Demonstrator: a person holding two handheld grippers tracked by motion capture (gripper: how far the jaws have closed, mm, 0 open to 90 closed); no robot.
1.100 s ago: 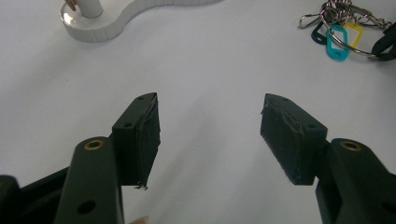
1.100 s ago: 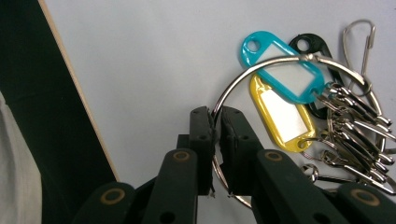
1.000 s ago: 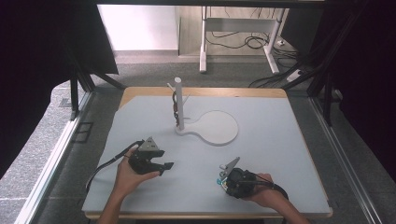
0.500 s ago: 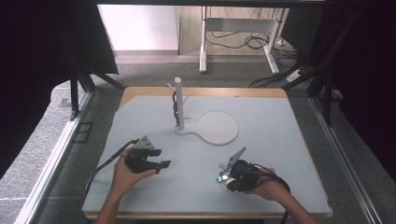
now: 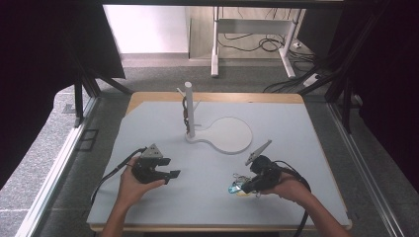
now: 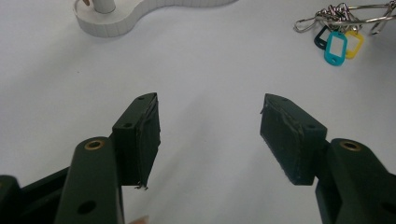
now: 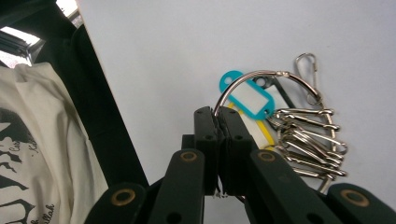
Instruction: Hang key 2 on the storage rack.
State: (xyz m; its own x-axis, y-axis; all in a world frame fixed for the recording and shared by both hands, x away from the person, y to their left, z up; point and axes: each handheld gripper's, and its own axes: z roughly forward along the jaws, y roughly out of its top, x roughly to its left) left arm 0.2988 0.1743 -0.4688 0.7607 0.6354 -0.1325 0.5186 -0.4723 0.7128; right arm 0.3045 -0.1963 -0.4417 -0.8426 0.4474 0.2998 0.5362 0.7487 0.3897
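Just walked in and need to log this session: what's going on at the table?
A person works two handheld grippers. The right gripper is shut on the metal ring of a key bunch with coloured tags, near the table's front edge. The left gripper hangs open, holding nothing. A white stand with a post waits behind.

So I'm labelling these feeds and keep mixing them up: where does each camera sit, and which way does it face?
High view: above the person's side, facing forward and down on the table; both forearms, left claw and right claw show.
Left gripper view: rides on the left claw, looking along its open jaws over the table toward the key bunch and white stand.
Right gripper view: rides on the right claw, shut on the key ring; a shirt shows.
All three share the keys.
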